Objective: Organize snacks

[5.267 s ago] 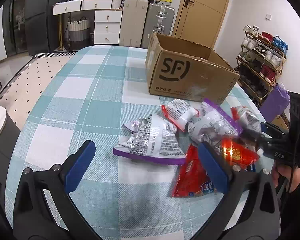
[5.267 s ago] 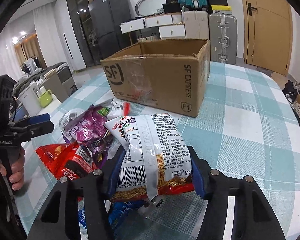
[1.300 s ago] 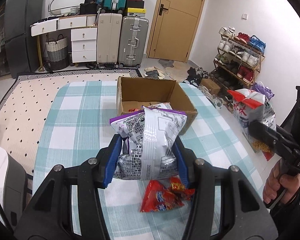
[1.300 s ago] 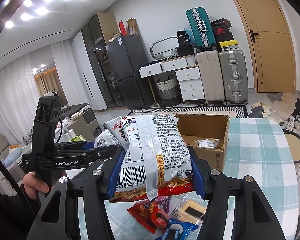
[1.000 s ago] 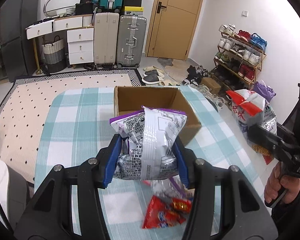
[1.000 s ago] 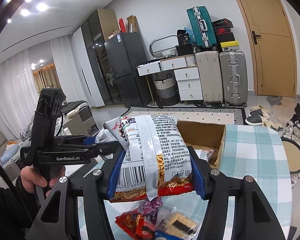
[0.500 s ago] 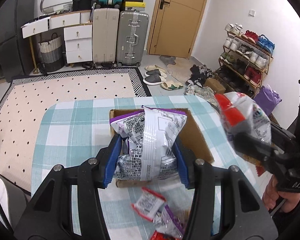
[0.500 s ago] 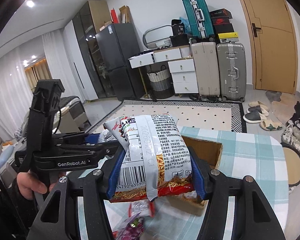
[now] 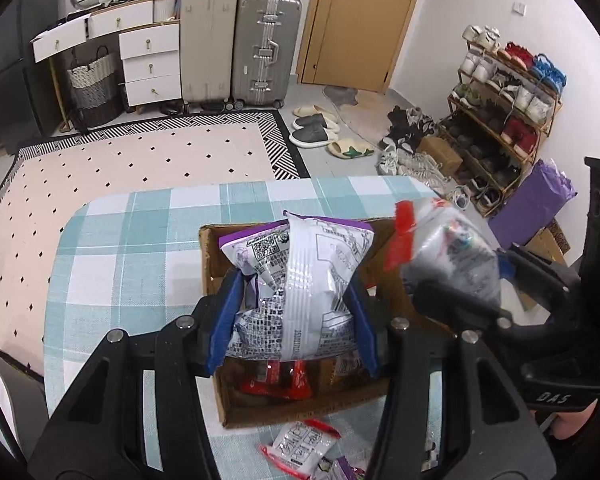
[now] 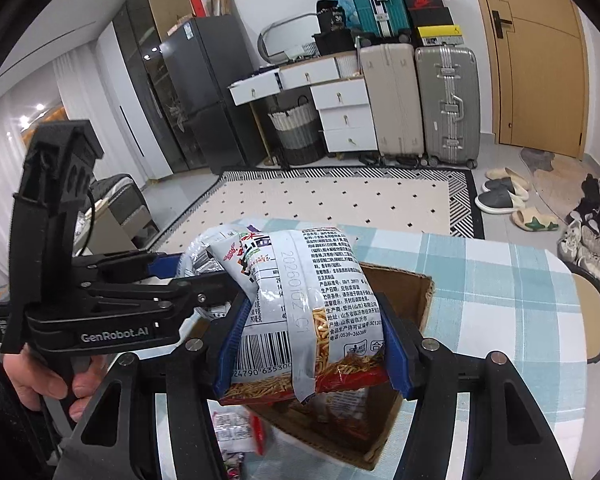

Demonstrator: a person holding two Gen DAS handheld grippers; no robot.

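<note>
We hold two puffy snack packets above an open cardboard box [image 9: 300, 410]. The purple-edged silver packet [image 9: 300, 284] sits clamped across its middle in our left gripper [image 9: 292, 320]; the white packet of crunchy sticks [image 10: 304, 312] is squeezed the same way by our right gripper [image 10: 312, 344]. Both look light, air-filled and crinkly (the foil probably slippery, the contents likely to crush), so a gentle mid-body pinch suits them. The box already holds a red packet [image 9: 280, 376]. It rests on a teal checked tablecloth [image 9: 120, 272], with a loose small packet [image 9: 300, 440] lying just before it.
</note>
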